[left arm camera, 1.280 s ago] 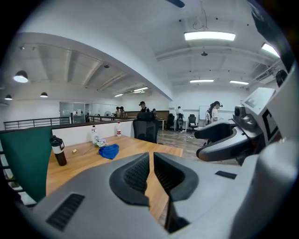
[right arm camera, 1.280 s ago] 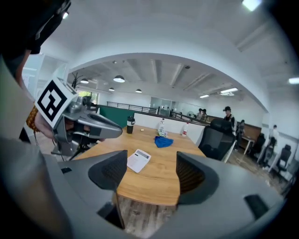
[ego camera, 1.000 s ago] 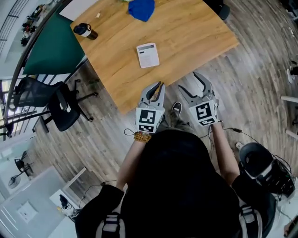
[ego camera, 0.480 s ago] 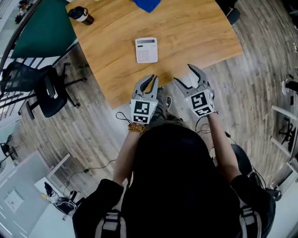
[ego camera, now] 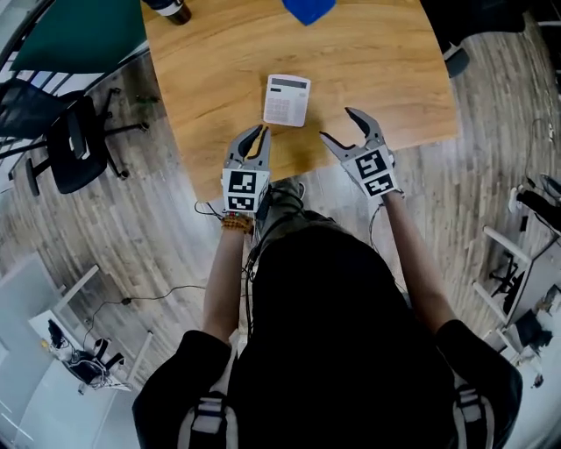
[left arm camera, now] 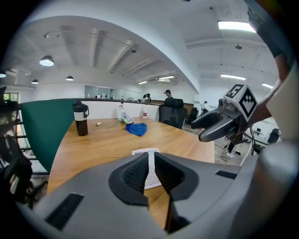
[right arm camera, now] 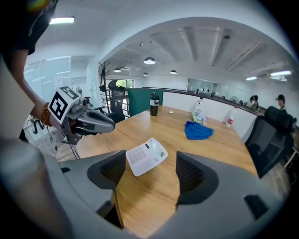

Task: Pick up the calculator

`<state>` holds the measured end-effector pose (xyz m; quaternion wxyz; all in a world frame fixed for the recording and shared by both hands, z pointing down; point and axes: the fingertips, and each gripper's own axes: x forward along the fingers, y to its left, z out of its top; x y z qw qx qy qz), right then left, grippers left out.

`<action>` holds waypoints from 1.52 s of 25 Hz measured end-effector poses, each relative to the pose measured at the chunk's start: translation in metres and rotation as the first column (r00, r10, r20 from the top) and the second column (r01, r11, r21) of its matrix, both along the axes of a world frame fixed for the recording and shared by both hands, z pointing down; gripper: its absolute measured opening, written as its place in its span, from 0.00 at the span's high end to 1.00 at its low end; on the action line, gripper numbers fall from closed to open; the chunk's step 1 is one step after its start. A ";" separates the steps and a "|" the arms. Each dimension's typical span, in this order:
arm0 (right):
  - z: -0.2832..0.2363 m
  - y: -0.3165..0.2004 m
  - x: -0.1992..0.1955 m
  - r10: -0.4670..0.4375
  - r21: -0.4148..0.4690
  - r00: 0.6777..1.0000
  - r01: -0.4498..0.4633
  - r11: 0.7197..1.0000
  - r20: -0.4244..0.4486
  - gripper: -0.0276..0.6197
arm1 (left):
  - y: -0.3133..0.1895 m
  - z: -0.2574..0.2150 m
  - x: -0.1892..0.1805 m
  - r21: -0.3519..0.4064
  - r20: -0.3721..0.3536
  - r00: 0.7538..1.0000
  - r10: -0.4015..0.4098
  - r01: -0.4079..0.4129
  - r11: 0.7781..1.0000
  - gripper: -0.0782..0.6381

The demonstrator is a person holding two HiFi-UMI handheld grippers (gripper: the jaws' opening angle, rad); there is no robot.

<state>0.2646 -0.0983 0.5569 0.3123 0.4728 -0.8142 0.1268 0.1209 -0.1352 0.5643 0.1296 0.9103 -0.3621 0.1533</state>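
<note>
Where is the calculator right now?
In the head view the calculator lies flat on the wooden table, near its front edge, just beyond the left gripper and the right gripper, touching neither; a blue cloth lies farther back.

floor: grey-brown wood planks [ego camera: 491, 114] | furniture: light wooden table [ego camera: 219, 61], black office chair [ego camera: 66, 145] just off its edge, dark green partition [ego camera: 79, 39] along same side | ceiling [left arm camera: 140, 28]: white, round lamps [left arm camera: 46, 60] and strip lights [left arm camera: 236, 25] lit
</note>
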 end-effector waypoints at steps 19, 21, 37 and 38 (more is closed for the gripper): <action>0.066 -0.088 0.008 -0.158 -0.099 0.982 0.168 0.981 0.099 0.41 | -0.037 0.074 -0.006 -0.275 -0.016 0.982 -0.186 0.175 0.945 0.82; 0.079 -0.097 0.009 -0.181 -0.114 0.979 0.192 0.975 0.097 0.41 | -0.040 0.085 -0.011 -0.313 -0.014 0.979 -0.204 0.190 0.931 0.79; 0.142 -0.116 0.016 -0.123 -0.249 0.973 0.171 0.953 0.194 0.45 | -0.040 0.146 -0.017 -0.517 -0.046 0.981 -0.190 0.139 0.845 0.68; 0.145 -0.119 0.015 -0.107 -0.259 0.973 0.159 0.953 0.203 0.46 | -0.043 0.146 -0.016 -0.520 -0.050 0.981 -0.189 0.136 0.843 0.68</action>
